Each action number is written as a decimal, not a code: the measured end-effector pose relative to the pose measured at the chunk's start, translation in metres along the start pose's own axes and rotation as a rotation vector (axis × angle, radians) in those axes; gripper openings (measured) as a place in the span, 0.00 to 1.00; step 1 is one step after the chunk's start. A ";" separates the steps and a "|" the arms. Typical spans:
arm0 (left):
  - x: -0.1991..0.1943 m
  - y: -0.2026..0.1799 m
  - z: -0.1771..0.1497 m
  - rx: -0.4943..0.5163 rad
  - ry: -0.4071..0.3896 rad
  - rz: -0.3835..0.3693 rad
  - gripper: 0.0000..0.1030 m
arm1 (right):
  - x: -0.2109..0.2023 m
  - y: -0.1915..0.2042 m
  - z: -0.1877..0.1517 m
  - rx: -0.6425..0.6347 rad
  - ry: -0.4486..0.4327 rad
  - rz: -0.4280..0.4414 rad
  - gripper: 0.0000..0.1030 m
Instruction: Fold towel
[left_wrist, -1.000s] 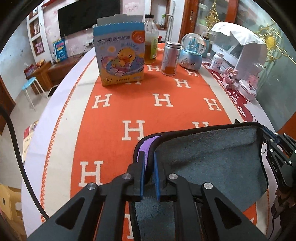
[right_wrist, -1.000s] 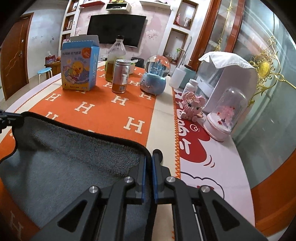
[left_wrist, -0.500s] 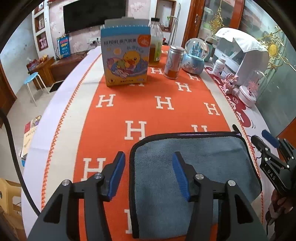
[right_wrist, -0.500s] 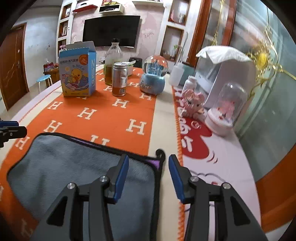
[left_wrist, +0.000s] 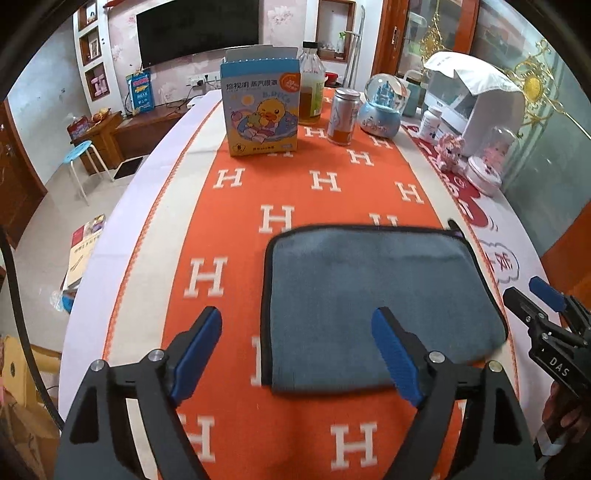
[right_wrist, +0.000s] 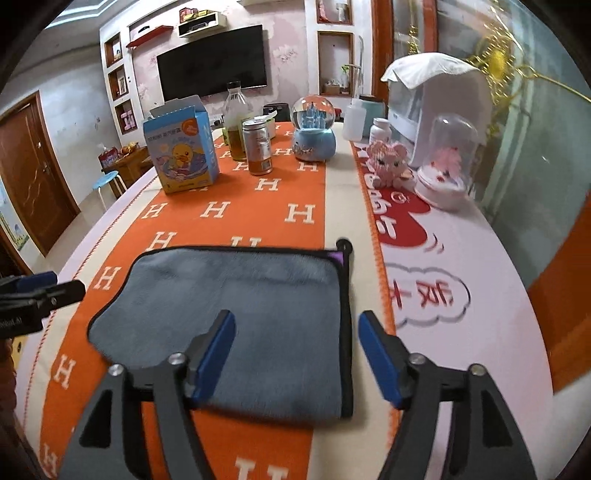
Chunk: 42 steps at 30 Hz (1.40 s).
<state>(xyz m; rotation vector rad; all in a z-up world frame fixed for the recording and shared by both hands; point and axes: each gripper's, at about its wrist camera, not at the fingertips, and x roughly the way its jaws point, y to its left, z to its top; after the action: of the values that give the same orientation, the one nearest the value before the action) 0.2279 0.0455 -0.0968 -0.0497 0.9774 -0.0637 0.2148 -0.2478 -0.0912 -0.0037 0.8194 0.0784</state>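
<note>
A grey towel (left_wrist: 373, 299) with black edging lies folded flat on the orange H-patterned table runner (left_wrist: 288, 192); it also shows in the right wrist view (right_wrist: 243, 314). A purple corner with a black loop (right_wrist: 343, 251) shows at its far right. My left gripper (left_wrist: 295, 354) is open and empty, held above the towel's near left edge. My right gripper (right_wrist: 297, 354) is open and empty above the towel's near right edge; it also shows at the right of the left wrist view (left_wrist: 535, 299).
At the far end stand a blue duck box (left_wrist: 260, 107), a bottle (left_wrist: 311, 85), a can (left_wrist: 343, 116) and a snow globe (left_wrist: 380, 107). A pink toy (right_wrist: 388, 162), a glass dome (right_wrist: 448, 158) and a white appliance (right_wrist: 439, 96) stand along the right side.
Both grippers let go of the towel's corners, opened wide and pulled back and up. The towel's top layer dropped flat onto the runner, folded.
</note>
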 end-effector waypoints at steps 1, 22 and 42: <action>-0.005 -0.001 -0.005 -0.002 0.003 0.000 0.81 | -0.005 -0.001 -0.005 0.005 0.006 0.001 0.73; -0.092 -0.017 -0.123 -0.069 0.109 -0.042 0.89 | -0.094 -0.007 -0.090 0.064 0.196 0.112 1.00; -0.171 -0.057 -0.101 0.055 -0.004 -0.019 0.97 | -0.179 0.012 -0.058 0.034 0.167 0.179 1.00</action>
<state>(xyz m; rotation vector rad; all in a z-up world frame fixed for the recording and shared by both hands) 0.0470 0.0005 -0.0078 -0.0087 0.9705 -0.1072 0.0498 -0.2496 -0.0004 0.0964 0.9865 0.2359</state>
